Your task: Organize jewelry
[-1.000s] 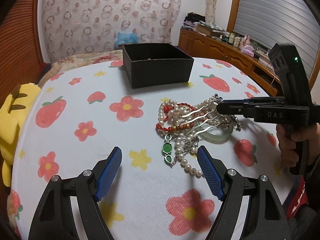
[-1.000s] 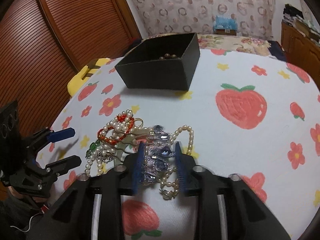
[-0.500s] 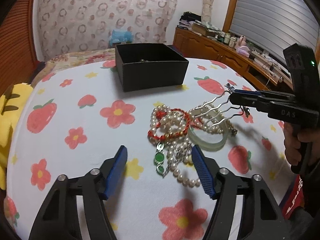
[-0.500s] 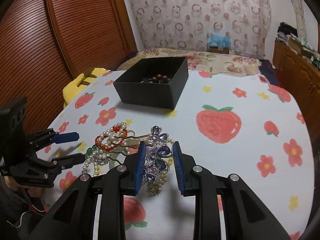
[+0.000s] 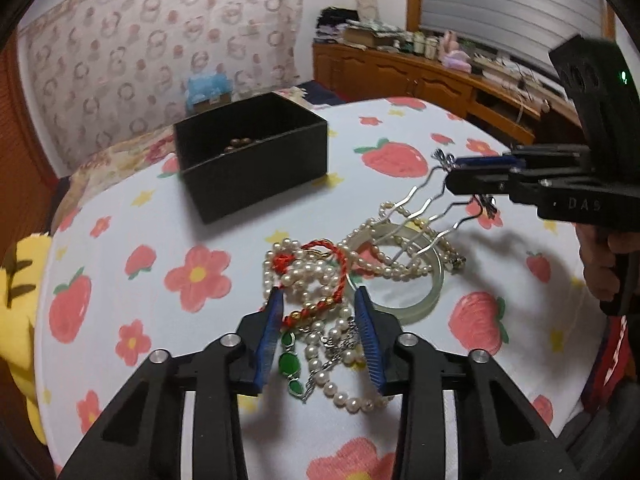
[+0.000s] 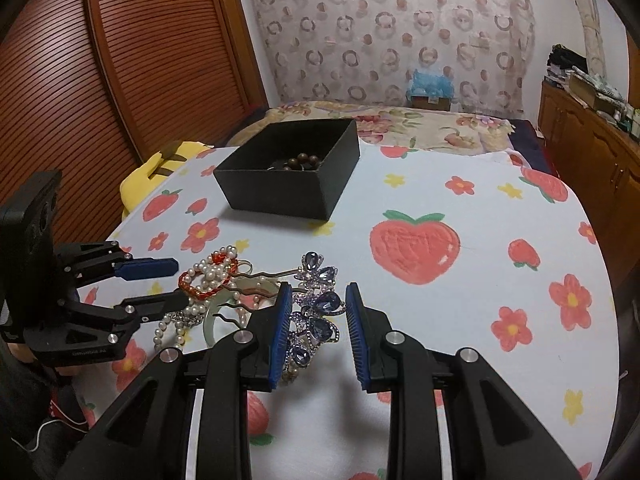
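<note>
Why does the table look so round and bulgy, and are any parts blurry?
Left wrist view: the fisheye lens bends the tablecloth into a dome; the cabinets look blurred. Right wrist view: same curving, dark vignette corners, sharp hair comb.

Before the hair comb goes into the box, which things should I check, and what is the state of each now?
1. Right tongs grip the jewelled hair comb: ok.
2. Comb lifted off the table: ok; its prongs hang above the pile.
3. Pearl strand free of the prongs: cannot tell.
4. Black box open, with room: ok; only brown beads inside.
5. Left tongs closing around the red cord bracelet; grip not yet firm: not ok.
</note>
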Demonstrator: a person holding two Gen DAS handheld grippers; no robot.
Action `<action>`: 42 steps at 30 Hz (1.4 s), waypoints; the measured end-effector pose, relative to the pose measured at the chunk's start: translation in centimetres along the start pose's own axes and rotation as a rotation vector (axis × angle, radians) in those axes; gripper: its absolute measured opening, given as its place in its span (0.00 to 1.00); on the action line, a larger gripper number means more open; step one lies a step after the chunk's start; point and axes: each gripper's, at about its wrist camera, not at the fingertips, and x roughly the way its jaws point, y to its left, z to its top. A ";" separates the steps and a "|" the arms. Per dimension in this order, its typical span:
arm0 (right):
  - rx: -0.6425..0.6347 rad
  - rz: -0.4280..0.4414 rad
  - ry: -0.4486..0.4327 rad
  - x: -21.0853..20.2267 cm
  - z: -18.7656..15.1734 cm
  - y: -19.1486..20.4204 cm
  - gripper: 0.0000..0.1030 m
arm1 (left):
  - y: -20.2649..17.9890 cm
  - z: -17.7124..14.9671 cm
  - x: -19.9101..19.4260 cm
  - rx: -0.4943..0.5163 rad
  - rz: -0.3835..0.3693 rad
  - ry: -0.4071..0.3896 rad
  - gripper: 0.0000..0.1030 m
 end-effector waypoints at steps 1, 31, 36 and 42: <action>0.001 0.001 0.001 0.0 0.0 0.0 0.29 | -0.1 0.1 0.4 0.011 -0.002 0.011 0.28; -0.014 0.009 0.003 0.5 0.4 0.7 0.29 | 4.9 3.4 -2.1 -0.120 -0.022 -0.100 0.06; -0.022 0.012 -0.018 0.0 1.4 0.8 0.29 | 6.2 4.9 -2.6 -0.145 -0.014 -0.133 0.06; -0.033 0.017 -0.032 -0.1 2.5 1.0 0.29 | 6.0 6.4 -5.2 -0.136 -0.029 -0.194 0.06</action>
